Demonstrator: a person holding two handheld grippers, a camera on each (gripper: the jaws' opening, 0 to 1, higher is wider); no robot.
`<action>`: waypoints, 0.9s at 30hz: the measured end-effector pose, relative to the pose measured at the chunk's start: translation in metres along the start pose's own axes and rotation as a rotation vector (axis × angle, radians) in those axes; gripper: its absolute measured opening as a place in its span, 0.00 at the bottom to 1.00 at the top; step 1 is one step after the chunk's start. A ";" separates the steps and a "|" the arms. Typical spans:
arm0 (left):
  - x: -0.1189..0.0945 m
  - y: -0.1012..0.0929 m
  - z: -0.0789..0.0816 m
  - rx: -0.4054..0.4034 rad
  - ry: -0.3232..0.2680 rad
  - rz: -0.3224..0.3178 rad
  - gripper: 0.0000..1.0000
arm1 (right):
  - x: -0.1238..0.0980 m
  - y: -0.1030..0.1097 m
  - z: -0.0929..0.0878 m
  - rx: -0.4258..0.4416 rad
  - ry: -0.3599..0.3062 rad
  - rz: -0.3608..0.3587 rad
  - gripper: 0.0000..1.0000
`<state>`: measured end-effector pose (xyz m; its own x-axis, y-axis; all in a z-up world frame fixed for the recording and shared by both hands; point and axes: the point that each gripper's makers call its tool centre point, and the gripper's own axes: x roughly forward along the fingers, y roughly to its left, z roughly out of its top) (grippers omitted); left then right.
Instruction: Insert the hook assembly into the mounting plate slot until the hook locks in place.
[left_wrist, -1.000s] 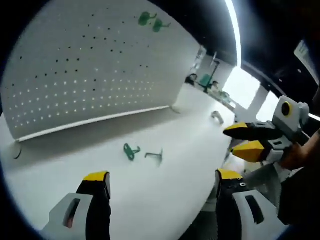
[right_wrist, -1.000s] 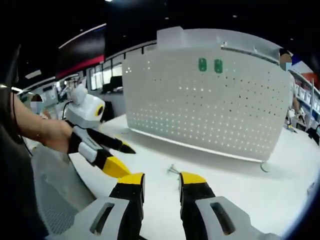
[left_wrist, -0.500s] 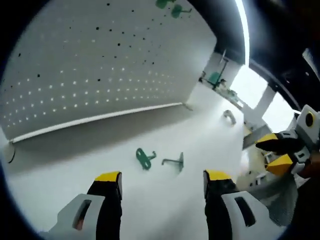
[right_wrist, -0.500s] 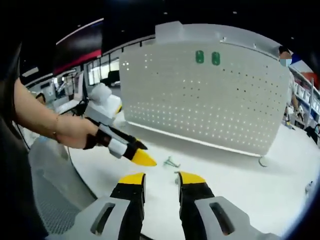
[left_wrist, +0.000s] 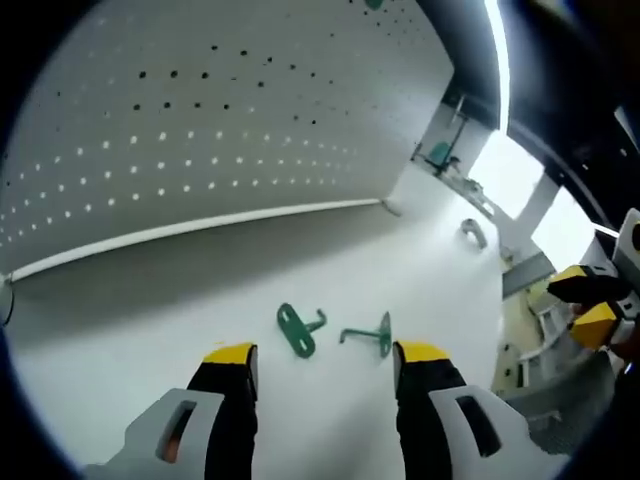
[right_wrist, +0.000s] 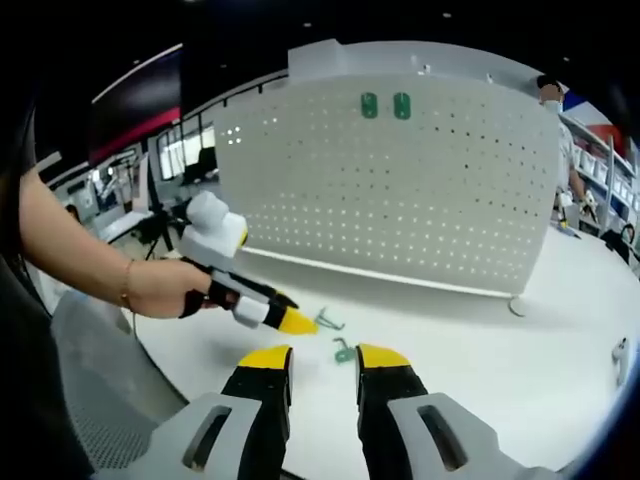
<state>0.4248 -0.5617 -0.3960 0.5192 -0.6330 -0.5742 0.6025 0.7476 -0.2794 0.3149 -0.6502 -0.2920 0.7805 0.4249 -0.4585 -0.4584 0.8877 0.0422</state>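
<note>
1. In the left gripper view, the left gripper (left_wrist: 325, 352) hangs low over the smooth white tabletop (left_wrist: 120, 330), its two yellow-tipped black jaws wide apart and holding nothing.
2. Just beyond those tips lie two small green metal hook pieces: the left green hook with a flat oval plate (left_wrist: 298, 329) and, beside it but apart, the right green hook with a thin bent wire arm (left_wrist: 370, 336).
3. Behind them stands the white perforated mounting board (left_wrist: 200, 110), matte, with regular rows of small round holes.
4. A small grey metal ring-like bracket (left_wrist: 472, 233) lies farther off on the table, and the right gripper (left_wrist: 590, 305) shows at the right edge.
5. The right gripper view shows the board's whole face, where two green oval plates (right_wrist: 385, 105) sit side by side near the top.
6. A person's hand (right_wrist: 165, 288) holds the left gripper, its tips close to both hooks.
7. The right gripper's own jaws are parted and empty.
</note>
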 end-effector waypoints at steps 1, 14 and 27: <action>0.001 0.002 0.000 0.033 0.003 0.015 0.49 | 0.000 -0.002 -0.002 0.024 0.003 -0.005 0.23; 0.015 0.007 -0.008 -0.012 0.028 0.066 0.28 | 0.003 -0.004 -0.014 0.167 0.020 -0.015 0.20; 0.022 0.020 -0.010 0.048 0.071 0.083 0.09 | 0.005 -0.003 -0.015 0.167 0.028 -0.008 0.19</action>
<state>0.4425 -0.5592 -0.4219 0.5252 -0.5520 -0.6476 0.5884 0.7854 -0.1922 0.3135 -0.6540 -0.3078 0.7705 0.4144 -0.4843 -0.3731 0.9093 0.1845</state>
